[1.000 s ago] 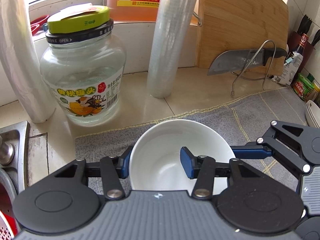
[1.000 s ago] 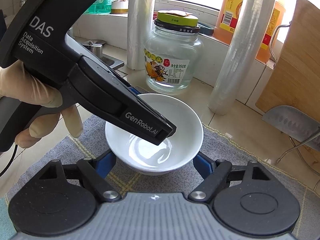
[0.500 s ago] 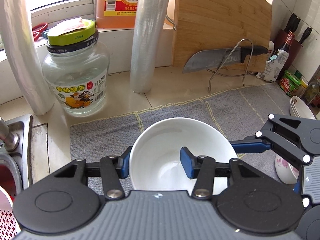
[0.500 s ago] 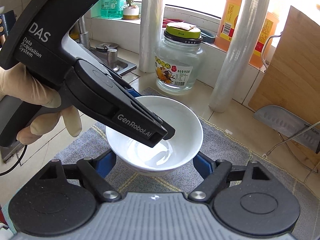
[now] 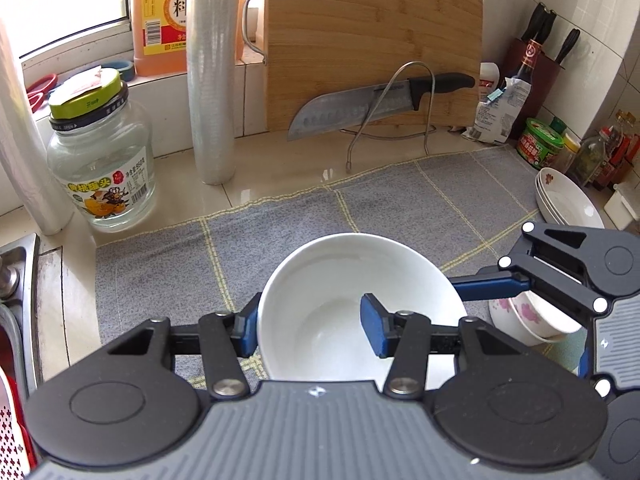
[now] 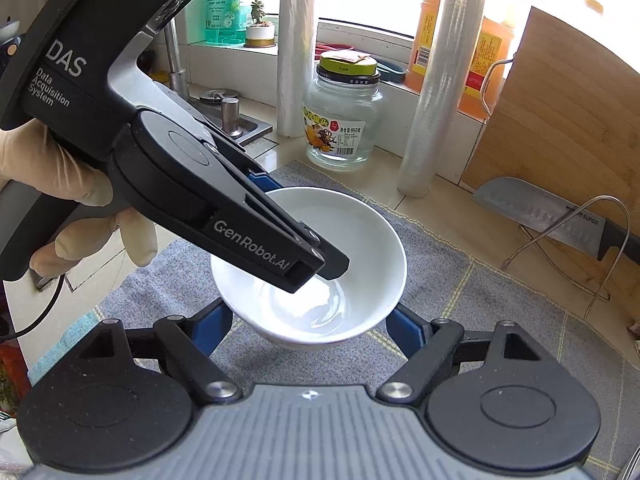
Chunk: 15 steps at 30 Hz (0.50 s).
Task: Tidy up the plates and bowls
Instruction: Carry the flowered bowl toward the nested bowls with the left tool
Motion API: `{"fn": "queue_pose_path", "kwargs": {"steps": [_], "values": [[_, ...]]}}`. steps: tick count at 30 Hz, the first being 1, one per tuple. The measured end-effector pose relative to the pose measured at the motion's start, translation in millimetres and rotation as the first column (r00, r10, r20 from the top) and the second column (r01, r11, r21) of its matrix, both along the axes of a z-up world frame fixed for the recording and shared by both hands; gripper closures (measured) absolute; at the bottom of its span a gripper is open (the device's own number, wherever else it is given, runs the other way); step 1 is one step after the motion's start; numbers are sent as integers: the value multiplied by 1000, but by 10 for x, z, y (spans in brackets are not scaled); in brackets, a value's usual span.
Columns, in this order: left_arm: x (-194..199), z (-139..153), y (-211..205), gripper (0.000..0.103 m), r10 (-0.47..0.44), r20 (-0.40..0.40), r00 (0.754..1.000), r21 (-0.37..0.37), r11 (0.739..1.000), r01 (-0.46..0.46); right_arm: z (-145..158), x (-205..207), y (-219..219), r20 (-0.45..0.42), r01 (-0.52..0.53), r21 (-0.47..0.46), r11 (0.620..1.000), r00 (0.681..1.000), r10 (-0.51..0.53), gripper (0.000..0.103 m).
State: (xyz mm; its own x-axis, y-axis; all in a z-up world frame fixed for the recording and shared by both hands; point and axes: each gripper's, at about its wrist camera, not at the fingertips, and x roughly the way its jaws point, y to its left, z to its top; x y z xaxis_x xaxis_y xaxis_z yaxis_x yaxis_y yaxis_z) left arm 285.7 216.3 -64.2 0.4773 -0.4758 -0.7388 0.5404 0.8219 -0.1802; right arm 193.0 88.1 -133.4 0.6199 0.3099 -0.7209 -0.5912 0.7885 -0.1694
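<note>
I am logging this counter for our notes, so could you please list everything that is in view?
white bowl: one, white, held above the grey mat
flowered bowls: two, stacked, right on the mat
plates: stack, white, far right
glass jar: one, clear, green lid
film rolls: three, clear, upright
cutting board: one, wooden, against wall
knife: one, on wire rack
left gripper: jaws on bowl wall
right gripper: jaws outside bowl

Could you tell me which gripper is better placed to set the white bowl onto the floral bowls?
Probably the right gripper: it cradles the white bowl from outside, on the side nearest the floral bowls. The left gripper pinches the rim, one finger inside, and would foul the stack.
</note>
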Motion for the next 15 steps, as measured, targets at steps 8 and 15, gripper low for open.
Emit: {"fn": "queue_pose_path", "kwargs": {"steps": [8, 15], "values": [[-255, 144, -445, 54, -76, 17, 997, -2, 997, 76, 117, -283, -434, 16, 51, 5, 999, 999, -51, 16], [-400, 304, -890, 54, -159, 47, 986, -10, 987, 160, 257, -491, -869, 45, 122, 6, 993, 992, -122, 16]]}}
